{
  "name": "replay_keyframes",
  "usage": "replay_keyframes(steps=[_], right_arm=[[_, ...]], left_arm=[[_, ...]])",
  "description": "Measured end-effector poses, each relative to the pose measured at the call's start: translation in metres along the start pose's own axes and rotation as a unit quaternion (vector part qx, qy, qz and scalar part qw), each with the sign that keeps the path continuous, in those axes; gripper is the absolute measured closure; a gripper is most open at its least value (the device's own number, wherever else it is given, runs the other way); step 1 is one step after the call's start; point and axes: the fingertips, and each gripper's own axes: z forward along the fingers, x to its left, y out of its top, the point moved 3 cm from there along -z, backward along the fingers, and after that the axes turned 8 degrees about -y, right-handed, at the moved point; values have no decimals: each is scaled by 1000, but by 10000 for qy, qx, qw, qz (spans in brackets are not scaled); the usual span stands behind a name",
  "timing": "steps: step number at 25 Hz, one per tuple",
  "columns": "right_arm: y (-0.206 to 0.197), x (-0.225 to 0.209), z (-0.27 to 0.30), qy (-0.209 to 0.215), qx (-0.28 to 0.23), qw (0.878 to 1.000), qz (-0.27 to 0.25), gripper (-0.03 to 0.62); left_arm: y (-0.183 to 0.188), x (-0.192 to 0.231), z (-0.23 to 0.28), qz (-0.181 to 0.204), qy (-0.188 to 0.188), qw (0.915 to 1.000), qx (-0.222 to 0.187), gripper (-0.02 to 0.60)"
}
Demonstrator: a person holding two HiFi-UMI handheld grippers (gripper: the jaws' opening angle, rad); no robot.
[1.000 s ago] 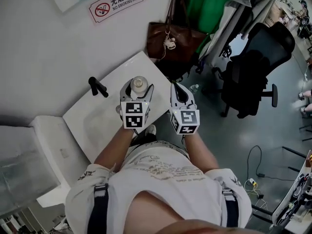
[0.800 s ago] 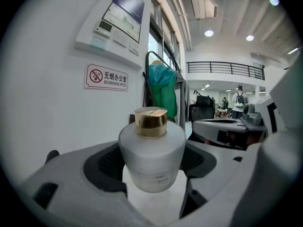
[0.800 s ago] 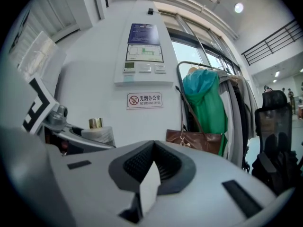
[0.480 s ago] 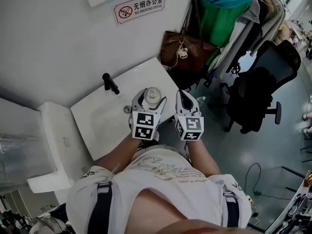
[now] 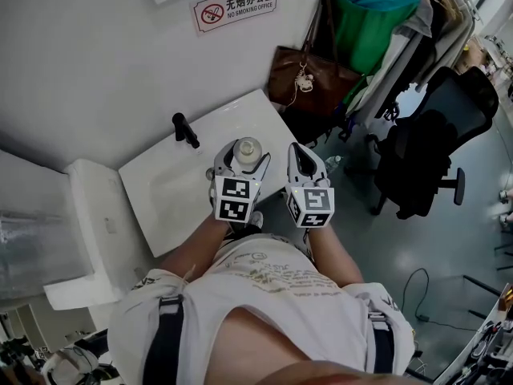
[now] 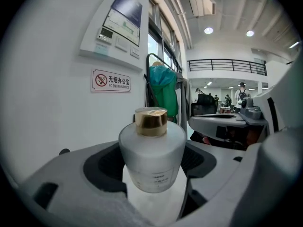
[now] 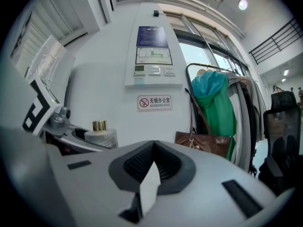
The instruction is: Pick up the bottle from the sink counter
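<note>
— In the head view, where's the bottle (image 5: 248, 147)?
— Gripped in the left gripper (image 5: 240, 156), at the near edge of the sink counter (image 5: 160, 191). The right gripper (image 5: 303, 160) is just beside it.
— And the left gripper view?
— Both jaws press the frosted body, gold cap (image 6: 151, 122) upright.
— Right gripper view?
— Jaws closed together, nothing between them.

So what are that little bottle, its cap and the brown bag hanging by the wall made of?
Bottle: probably frosted glass, possibly plastic; its white body looks matte and faintly translucent.
Cap: gold-coloured, metal or metallised plastic, judging by its shiny reflections.
Brown bag: leather or an imitation; smooth, with a slight sheen.
</note>
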Motion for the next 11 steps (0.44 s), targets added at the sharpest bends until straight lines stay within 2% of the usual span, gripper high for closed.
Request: replay_keyframes(steps=[11], right_arm=[[-5,-8,1,-42,81,10000,15,571]], left_arm=[[1,-3,10,-43,-72,10000,2,241]])
